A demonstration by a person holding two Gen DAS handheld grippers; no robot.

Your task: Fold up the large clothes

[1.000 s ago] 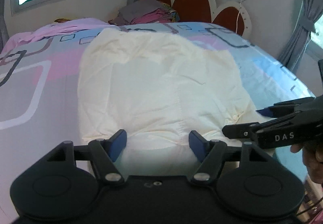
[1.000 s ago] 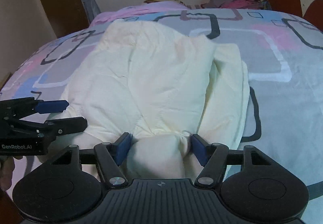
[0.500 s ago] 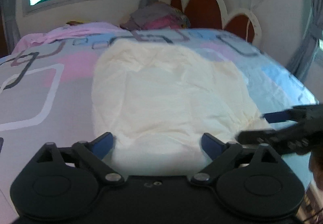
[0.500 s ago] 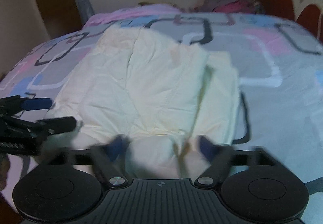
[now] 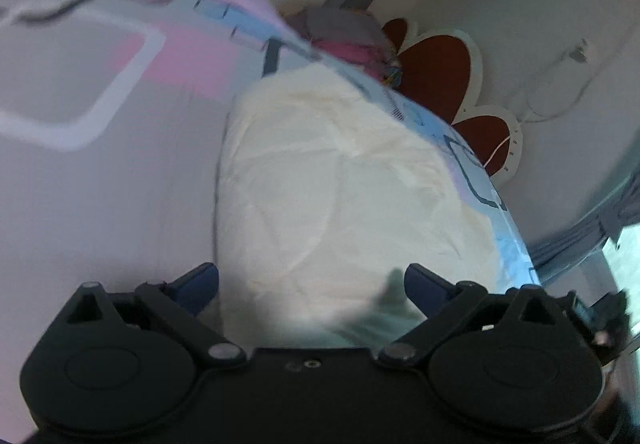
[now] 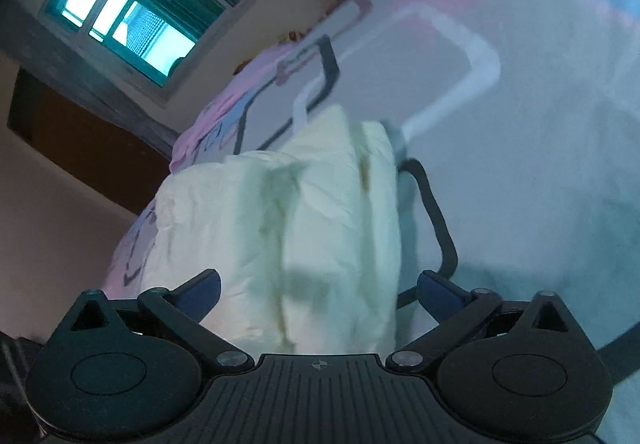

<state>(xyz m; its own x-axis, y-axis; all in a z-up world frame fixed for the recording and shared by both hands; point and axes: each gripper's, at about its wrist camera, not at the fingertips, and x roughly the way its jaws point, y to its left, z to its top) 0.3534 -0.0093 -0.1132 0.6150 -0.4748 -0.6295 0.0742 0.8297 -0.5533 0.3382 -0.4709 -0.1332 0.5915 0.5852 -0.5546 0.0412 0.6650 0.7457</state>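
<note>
A large cream garment (image 5: 332, 196) lies on the patterned bed sheet (image 5: 80, 184). In the left wrist view my left gripper (image 5: 312, 280) is open, its blue-padded fingers spread over the garment's near edge, nothing between them gripped. In the right wrist view the garment (image 6: 304, 220) shows as folded, rumpled layers. My right gripper (image 6: 318, 290) is open and wide, tilted, with the garment's near end between its spread fingers but not pinched. Both views are blurred and tilted.
A pile of grey and pink clothes (image 5: 348, 36) sits at the head of the bed by the red and white headboard (image 5: 436, 68). A window (image 6: 132, 4) and dark doorway (image 6: 80, 140) lie beyond the bed. The bed's right edge (image 5: 516, 240) is close.
Both grippers have opened wide and let go of the garment's near edge. Both have rolled sideways, the views tilting. The right gripper no longer shows in the left wrist view.
</note>
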